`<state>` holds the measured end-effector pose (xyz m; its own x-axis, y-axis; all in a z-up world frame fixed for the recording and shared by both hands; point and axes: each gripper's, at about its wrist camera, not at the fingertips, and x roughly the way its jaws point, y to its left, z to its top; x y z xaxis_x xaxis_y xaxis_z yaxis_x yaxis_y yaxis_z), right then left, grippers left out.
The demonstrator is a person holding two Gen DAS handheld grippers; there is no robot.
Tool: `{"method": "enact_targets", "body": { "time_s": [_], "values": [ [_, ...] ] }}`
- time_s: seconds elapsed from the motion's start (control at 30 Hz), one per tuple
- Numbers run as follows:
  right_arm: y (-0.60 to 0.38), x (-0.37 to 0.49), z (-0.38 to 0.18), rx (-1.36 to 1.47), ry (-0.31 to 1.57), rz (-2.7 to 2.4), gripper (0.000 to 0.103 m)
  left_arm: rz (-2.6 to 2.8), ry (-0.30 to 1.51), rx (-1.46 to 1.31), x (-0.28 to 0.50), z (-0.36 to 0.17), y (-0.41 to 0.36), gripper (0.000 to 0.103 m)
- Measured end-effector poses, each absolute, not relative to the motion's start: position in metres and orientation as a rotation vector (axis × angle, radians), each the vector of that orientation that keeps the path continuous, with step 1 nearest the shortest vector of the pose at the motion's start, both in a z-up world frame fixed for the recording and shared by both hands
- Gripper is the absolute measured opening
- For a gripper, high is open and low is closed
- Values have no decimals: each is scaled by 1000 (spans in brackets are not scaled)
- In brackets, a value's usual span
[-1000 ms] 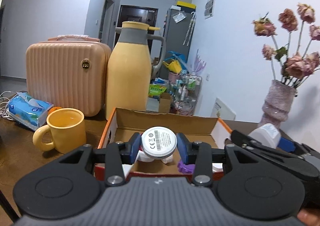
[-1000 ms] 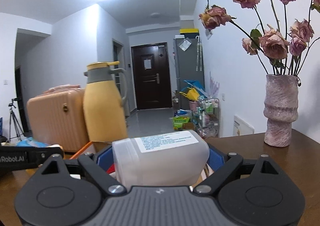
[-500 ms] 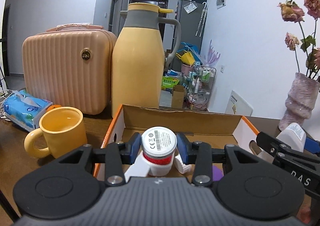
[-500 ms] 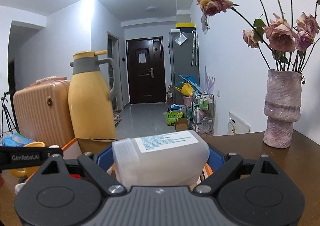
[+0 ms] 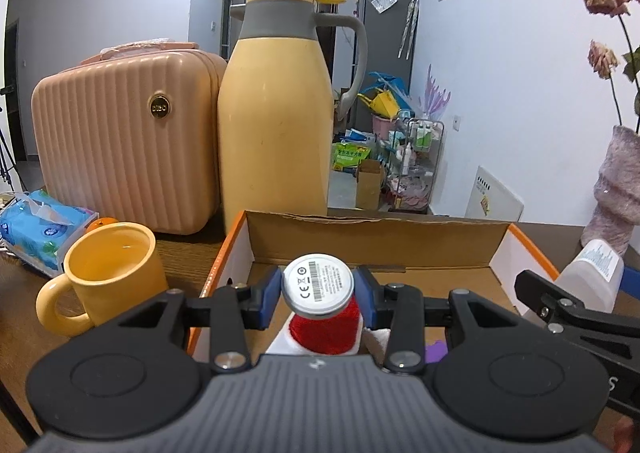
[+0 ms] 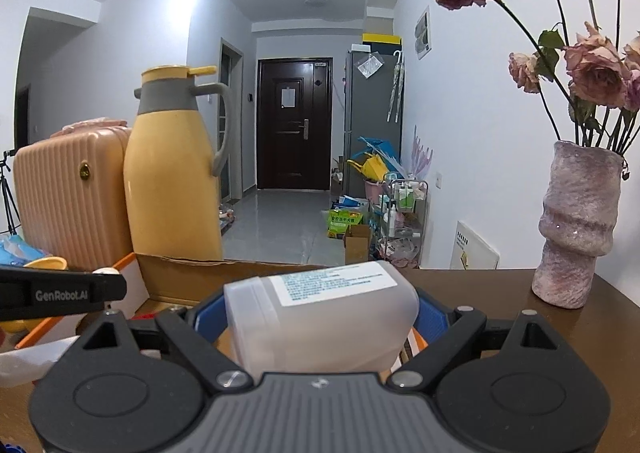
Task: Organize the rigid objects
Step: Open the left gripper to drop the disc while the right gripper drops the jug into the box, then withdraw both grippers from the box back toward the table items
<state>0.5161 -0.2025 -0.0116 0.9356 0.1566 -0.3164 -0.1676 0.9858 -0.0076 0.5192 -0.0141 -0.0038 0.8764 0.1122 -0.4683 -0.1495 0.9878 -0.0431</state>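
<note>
Left gripper (image 5: 318, 295) clamped on round labelled device (image 5: 318, 283), above cardboard box (image 5: 372, 243). Right gripper (image 6: 320, 317) clamped wide on white plastic container (image 6: 320, 317), beside same box.

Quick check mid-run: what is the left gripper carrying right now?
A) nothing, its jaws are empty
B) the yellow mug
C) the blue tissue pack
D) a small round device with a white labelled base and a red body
D: in the left wrist view the left gripper has its blue pads pressed on both sides of the small round device, held above the cardboard box, while the yellow mug stands untouched on the table.
</note>
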Motion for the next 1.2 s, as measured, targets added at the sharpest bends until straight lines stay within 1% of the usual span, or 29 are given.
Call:
{"method": "enact_targets", "body": {
  "time_s": [0.27, 0.33, 0.37, 0.4, 0.43, 0.47, 0.93, 1.2],
  "values": [
    [-195, 525, -18, -72, 345, 181, 92, 145, 485, -67, 526, -6, -13, 41],
    [-194, 526, -18, -79, 356, 190, 93, 139, 494, -69, 527, -7, -12, 43],
    [-194, 527, -18, -80, 360, 182, 97, 145, 496, -72, 526, -7, -11, 61],
    [-193, 527, -18, -82, 360, 170, 101, 159, 494, -76, 526, -6, -10, 89],
    [-194, 526, -18, -83, 352, 155, 103, 177, 484, -80, 524, -6, -9, 101],
    [-195, 525, -18, -82, 343, 148, 103, 199, 464, -80, 521, -5, -8, 103],
    [-201, 521, -14, -57, 341, 158, 103, 208, 436, -95, 514, -3, -4, 103],
    [-209, 503, -8, -40, 324, 156, 103, 140, 374, -165, 489, 5, 5, 103]
  ]
}}
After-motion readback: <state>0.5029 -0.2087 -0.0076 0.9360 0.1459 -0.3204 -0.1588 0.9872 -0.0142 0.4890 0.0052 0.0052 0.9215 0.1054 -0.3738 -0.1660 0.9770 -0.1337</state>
